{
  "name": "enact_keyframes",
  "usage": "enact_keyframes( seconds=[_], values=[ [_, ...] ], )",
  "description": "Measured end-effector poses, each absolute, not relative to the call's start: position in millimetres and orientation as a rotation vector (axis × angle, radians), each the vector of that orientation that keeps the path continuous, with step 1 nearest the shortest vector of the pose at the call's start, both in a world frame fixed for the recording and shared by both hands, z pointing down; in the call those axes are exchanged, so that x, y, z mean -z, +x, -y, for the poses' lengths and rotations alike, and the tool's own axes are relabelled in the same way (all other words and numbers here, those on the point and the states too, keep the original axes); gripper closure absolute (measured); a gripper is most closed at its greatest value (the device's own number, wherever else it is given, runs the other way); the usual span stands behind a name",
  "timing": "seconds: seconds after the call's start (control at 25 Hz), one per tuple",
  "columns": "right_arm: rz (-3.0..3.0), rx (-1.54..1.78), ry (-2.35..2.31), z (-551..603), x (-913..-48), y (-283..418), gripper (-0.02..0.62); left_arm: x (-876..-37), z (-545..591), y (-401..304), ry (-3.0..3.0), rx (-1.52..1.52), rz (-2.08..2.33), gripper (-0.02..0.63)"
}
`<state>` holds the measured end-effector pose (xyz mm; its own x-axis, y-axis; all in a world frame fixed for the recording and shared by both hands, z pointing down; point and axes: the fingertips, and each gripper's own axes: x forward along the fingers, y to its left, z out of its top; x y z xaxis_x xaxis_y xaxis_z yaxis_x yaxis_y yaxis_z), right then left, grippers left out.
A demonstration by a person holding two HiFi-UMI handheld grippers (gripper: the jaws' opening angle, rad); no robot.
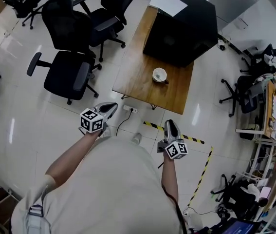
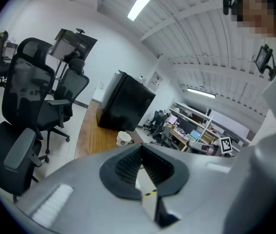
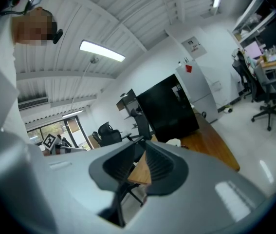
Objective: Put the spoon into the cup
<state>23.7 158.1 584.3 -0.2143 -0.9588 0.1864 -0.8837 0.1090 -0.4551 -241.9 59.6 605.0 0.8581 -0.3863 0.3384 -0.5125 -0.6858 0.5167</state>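
A white cup (image 1: pixel 159 74) stands on the wooden table (image 1: pixel 138 77), in front of a large black box (image 1: pixel 181 26). A small dark thing (image 1: pixel 166 81) lies against the cup's right side; it is too small to tell whether it is the spoon. The person stands on the floor, well short of the table. My left gripper (image 1: pixel 110 107) and right gripper (image 1: pixel 171 126) are held out toward the table, both with tips together and nothing between them. The left gripper view shows the cup (image 2: pixel 124 138) beyond the closed jaws (image 2: pixel 141 147). In the right gripper view the cup (image 3: pixel 174 143) shows just past the jaws (image 3: pixel 145 147).
Black office chairs (image 1: pixel 69 72) stand left of the table. A power strip with a cable (image 1: pixel 130 109) lies on the floor at the table's near edge. Yellow-black tape (image 1: pixel 203 165) marks the floor on the right. Cluttered desks (image 1: pixel 274 116) line the right side.
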Motion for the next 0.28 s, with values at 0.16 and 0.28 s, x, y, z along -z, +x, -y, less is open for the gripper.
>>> enact_keyframes(
  seconds=[0.16,0.28],
  values=[
    [-2.212,0.734,-1.859,-145.3,-581.8,8.3,0.532,-604.4,-57.8,-242.5,2.417,-0.285,0.572,0.606],
    [-2.179,0.739,-1.849,-135.0,-580.9,-4.9,0.531,-608.0,-54.6,-243.9,2.426,-0.299,0.517,0.605]
  ],
)
